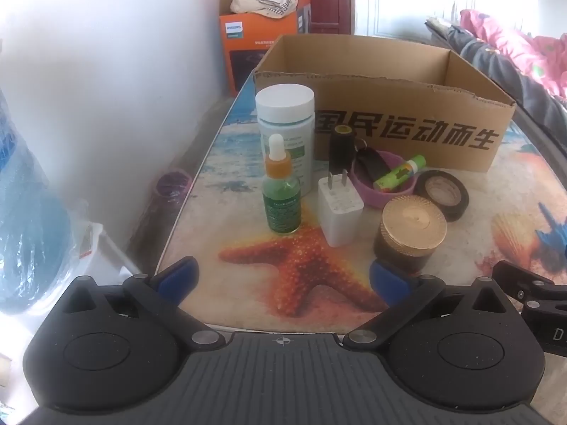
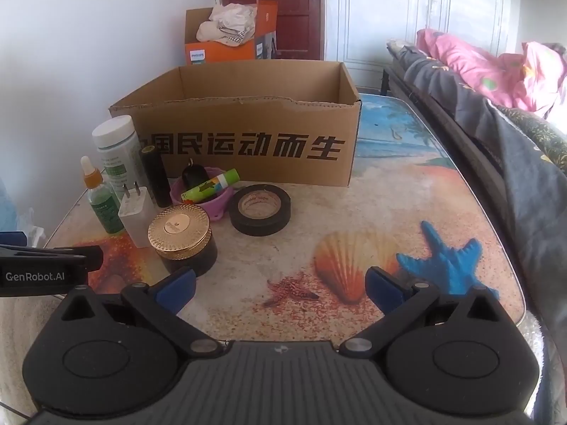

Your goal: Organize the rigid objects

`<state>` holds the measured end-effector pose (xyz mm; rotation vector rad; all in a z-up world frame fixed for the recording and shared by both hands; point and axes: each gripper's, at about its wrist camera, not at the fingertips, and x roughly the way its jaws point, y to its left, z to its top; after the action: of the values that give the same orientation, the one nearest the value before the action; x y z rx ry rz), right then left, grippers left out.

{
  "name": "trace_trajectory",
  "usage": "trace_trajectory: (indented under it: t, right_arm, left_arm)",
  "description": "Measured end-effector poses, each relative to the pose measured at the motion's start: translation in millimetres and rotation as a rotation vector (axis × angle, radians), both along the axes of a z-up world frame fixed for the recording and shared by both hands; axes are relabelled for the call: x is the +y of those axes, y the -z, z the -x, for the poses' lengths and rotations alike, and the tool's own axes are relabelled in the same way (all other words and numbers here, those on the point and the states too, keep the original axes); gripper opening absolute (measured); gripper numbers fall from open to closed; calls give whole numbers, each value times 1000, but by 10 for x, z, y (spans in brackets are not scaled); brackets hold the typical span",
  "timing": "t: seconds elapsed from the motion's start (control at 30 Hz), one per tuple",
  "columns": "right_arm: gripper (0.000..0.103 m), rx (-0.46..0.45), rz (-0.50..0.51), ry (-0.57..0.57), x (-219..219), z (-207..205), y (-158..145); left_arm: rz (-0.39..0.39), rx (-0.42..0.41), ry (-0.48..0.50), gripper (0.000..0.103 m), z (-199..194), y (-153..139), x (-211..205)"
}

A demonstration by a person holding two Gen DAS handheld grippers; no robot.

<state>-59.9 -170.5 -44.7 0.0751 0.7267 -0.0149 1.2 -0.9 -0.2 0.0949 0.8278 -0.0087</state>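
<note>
An open cardboard box (image 1: 407,131) (image 2: 248,148) stands at the back of the table. In front of it are a white-capped bottle (image 1: 287,131), a green dropper bottle (image 1: 281,198), a white charger plug (image 1: 340,212), a black cylinder (image 1: 341,150), a purple bowl (image 1: 375,194) holding a green tube (image 1: 398,173) and a black key fob, a gold-lidded jar (image 1: 409,233) (image 2: 182,239) and a black tape roll (image 1: 443,193) (image 2: 259,209). My left gripper (image 1: 283,278) is open and empty, near the jar. My right gripper (image 2: 280,288) is open and empty over the shell print.
The table (image 2: 372,212) has a beach print. A bed with dark and pink bedding (image 2: 496,88) runs along its right edge. An orange box with cloth (image 1: 262,32) stands behind. A wall and plastic bags (image 1: 28,194) are to the left.
</note>
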Motion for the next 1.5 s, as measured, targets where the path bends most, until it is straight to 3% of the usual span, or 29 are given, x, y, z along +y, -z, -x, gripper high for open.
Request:
trace_trajectory:
  t: [1.5]
  right_arm:
    - [103, -6, 3, -9, 50, 8, -26]
  left_arm:
    - [-26, 27, -13, 103, -23, 67, -8]
